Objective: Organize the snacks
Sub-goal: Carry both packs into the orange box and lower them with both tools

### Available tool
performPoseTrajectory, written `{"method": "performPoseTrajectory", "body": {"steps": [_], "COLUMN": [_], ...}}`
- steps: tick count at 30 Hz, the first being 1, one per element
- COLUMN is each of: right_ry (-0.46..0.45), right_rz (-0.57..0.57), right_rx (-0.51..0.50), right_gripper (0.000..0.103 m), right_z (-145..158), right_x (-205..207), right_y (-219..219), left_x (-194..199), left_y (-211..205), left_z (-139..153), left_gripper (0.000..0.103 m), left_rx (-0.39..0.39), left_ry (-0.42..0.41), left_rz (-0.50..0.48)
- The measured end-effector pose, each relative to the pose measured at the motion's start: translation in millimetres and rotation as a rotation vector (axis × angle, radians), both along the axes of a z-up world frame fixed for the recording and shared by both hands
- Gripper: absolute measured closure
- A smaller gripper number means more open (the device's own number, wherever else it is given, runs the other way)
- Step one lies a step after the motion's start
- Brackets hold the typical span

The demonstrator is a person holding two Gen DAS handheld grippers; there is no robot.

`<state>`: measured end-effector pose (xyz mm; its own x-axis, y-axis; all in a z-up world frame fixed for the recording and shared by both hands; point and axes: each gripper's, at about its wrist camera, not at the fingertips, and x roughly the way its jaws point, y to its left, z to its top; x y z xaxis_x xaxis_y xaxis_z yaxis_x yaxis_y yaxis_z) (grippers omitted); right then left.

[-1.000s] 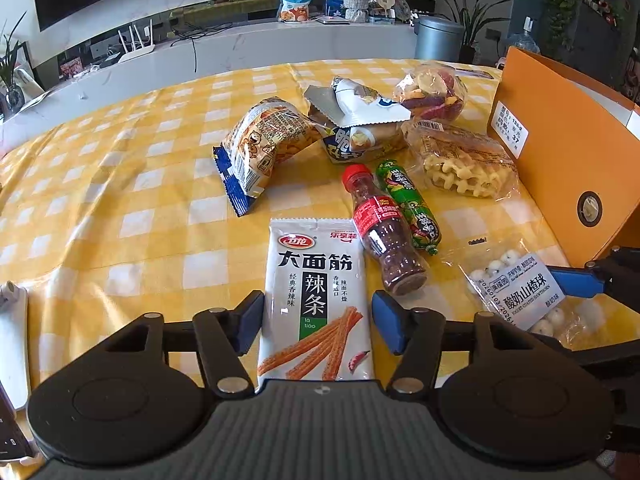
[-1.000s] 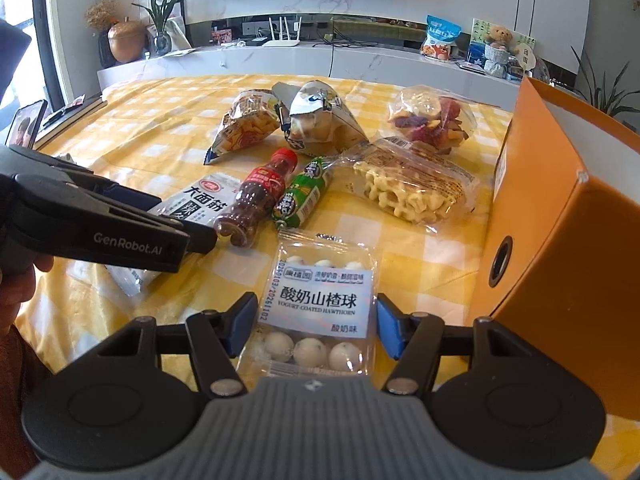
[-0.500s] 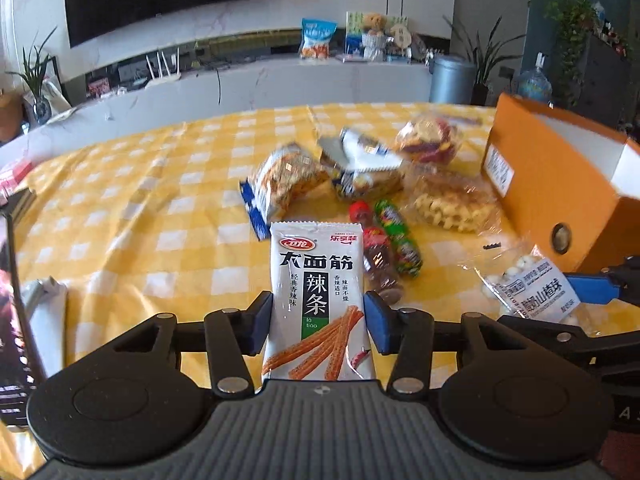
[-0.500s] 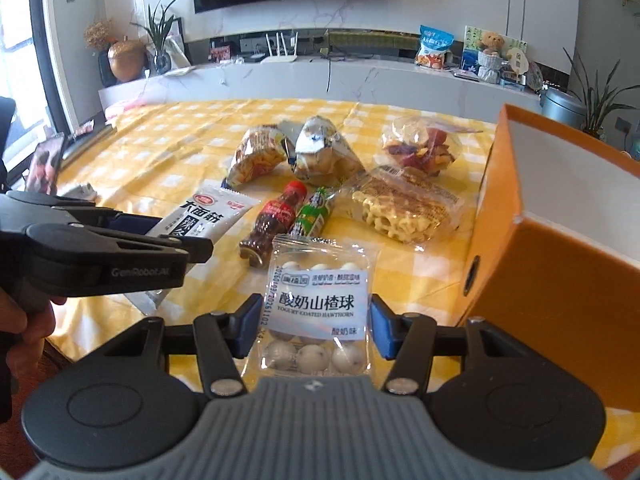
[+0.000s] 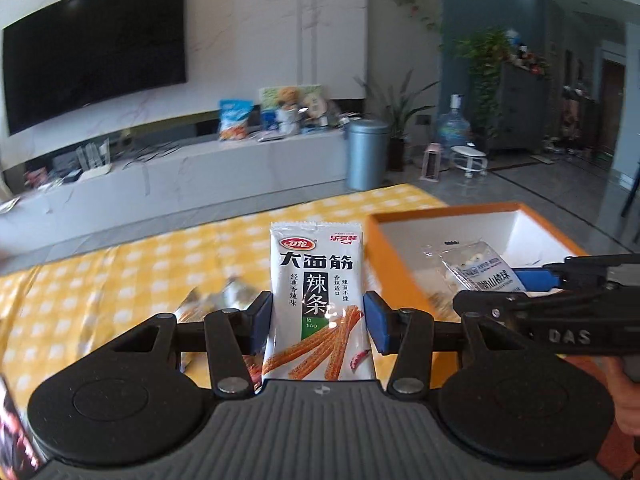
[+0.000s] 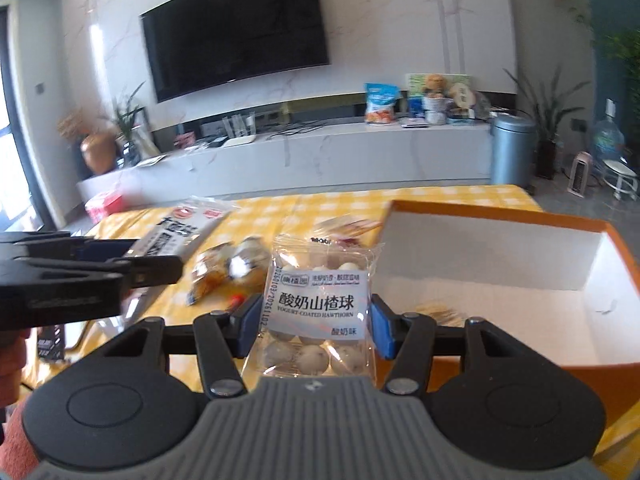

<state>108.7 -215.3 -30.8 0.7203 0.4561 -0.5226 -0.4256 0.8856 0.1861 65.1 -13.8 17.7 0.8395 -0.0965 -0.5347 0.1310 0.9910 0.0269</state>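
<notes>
A black television [image 6: 236, 36] hangs above a long white cabinet [image 6: 320, 156]. The left tool [image 5: 318, 320] clamps the spicy-strip packet [image 5: 318, 292] above the yellow-checked surface [image 5: 120, 272]. Blurred snacks [image 6: 228, 268], perhaps foil bags, lie there. The right tool [image 6: 312, 322] clamps the hawthorn-ball packet [image 6: 318, 312] beside the orange box [image 6: 500, 276].

The latiao packet [image 5: 318, 300] is glossy printed plastic film. The hawthorn ball bag [image 6: 318, 312] is clear, crinkly plastic with a paper-like label. The orange box [image 6: 500, 362] looks like matt cardboard, white inside. The checked tablecloth [image 5: 120, 276] looks like soft cloth.
</notes>
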Motion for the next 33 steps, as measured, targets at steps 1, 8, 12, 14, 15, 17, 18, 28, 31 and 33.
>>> {"method": "performPoseTrajectory", "body": {"steps": [1,8,12,14,15,17,18,28,31,33], "right_ry": [0.002,0.033,0.054,0.073,0.086,0.113,0.123,0.193,0.212,0.220], "right_rz": [-0.028,-0.169,-0.209,-0.218,-0.216,-0.218,-0.212,-0.135,-0.108,-0.098], "right_rx": [-0.008,-0.114,-0.172,-0.192,-0.204,-0.230,-0.243,-0.351,-0.379,-0.396], "right_gripper": [0.048,0.048,0.048,0.047,0.047,0.047,0.047,0.047,0.047,0.047], "right_z": [2,7,5,2,-1,-8,-11,-35,-41,-45], "right_x": [6,46,62,69,73,82,85,115,122,124], "right_y": [-10,-76,-109,-123,-129,-139,-142,-144,-138,-134], "left_x": [7,69,105,120,128,141,146,172,173,175], "left_y": [-9,-66,-102,-119,-126,-136,-140,-168,-169,-168], "left_z": [4,11,1,-7,-12,-24,-31,-74,-81,-85], "left_gripper": [0.047,0.047,0.047,0.047,0.047,0.047,0.047,0.047,0.047,0.047], "left_rx": [0.002,-0.098,-0.106,-0.098,-0.095,-0.081,-0.071,-0.037,-0.037,-0.031], "left_ry": [-0.002,0.075,0.150,0.184,0.203,0.245,0.267,0.433,0.452,0.466], "left_rz": [-0.027,-0.209,-0.275,-0.303,-0.311,-0.310,-0.308,-0.313,-0.306,-0.298]}}
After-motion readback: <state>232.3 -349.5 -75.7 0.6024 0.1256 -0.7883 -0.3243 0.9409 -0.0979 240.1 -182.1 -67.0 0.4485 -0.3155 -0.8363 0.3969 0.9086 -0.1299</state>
